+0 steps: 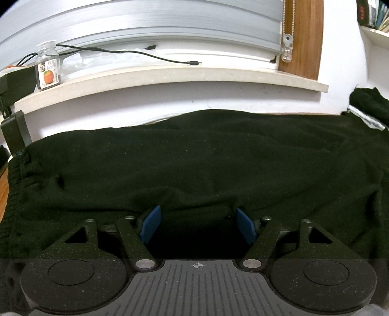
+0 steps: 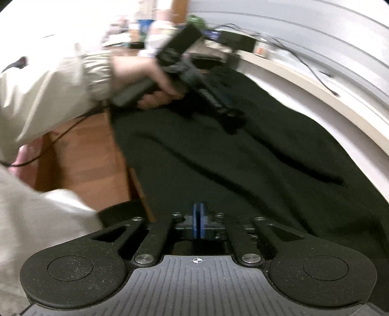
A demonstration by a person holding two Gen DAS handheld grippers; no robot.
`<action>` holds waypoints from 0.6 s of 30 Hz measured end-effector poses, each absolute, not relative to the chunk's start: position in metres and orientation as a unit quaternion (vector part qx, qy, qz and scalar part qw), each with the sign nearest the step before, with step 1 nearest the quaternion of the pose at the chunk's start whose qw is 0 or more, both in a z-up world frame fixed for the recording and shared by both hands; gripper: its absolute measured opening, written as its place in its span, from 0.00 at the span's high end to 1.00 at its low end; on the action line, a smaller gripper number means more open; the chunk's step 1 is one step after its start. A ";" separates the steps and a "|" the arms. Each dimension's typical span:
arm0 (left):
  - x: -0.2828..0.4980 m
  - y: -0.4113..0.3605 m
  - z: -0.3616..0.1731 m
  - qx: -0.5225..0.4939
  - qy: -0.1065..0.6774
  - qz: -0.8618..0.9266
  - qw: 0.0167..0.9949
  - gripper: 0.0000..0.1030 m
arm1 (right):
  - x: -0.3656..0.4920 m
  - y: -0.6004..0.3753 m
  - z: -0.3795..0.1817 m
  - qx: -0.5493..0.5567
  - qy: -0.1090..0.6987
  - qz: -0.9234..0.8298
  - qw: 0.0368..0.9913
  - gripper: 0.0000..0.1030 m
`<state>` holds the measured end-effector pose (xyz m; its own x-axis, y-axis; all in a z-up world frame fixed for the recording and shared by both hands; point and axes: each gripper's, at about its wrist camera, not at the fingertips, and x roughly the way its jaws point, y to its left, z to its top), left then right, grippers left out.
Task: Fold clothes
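Both claws sit on my dark garment (image 1: pixel 194 158): left gripper (image 1: pixel 198 224) gapes wide, right gripper (image 2: pixel 198 222) has its blue pads pressed together

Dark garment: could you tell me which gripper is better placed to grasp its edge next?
Probably the left gripper: its jaws stand open astride the near edge of the dark garment. The right gripper has its jaws together at the garment's end; whether they hold cloth is unclear.

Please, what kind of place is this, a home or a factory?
Most likely a room in a home. A dark garment lies spread below a stone window sill with closed blinds, a small jar stands on the sill, and wooden flooring shows beside it.
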<state>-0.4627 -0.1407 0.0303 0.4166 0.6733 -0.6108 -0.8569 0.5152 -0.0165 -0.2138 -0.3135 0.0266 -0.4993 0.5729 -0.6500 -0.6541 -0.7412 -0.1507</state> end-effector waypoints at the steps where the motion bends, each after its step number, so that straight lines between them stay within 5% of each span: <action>1: -0.463 -0.141 0.030 -0.166 0.277 0.464 0.825 0.30 | -0.212 -0.308 0.026 -0.348 0.063 0.862 0.362 0.64; 2: -0.463 -0.141 0.030 -0.165 0.277 0.464 0.825 0.30 | -0.210 -0.303 0.025 -0.343 0.069 0.861 0.369 0.54; 5: -0.463 -0.141 0.030 -0.166 0.276 0.465 0.824 0.30 | -0.206 -0.289 0.023 -0.331 0.093 0.862 0.372 0.54; 7: -0.463 -0.141 0.030 -0.167 0.275 0.465 0.825 0.30 | -0.204 -0.283 0.022 -0.322 0.111 0.867 0.364 0.61; 11: -0.463 -0.140 0.030 -0.168 0.274 0.464 0.825 0.30 | -0.201 -0.281 0.022 -0.316 0.127 0.871 0.355 0.91; 18: -0.465 -0.139 0.030 -0.169 0.272 0.464 0.826 0.28 | -0.194 -0.300 0.029 -0.307 0.128 0.878 0.345 0.96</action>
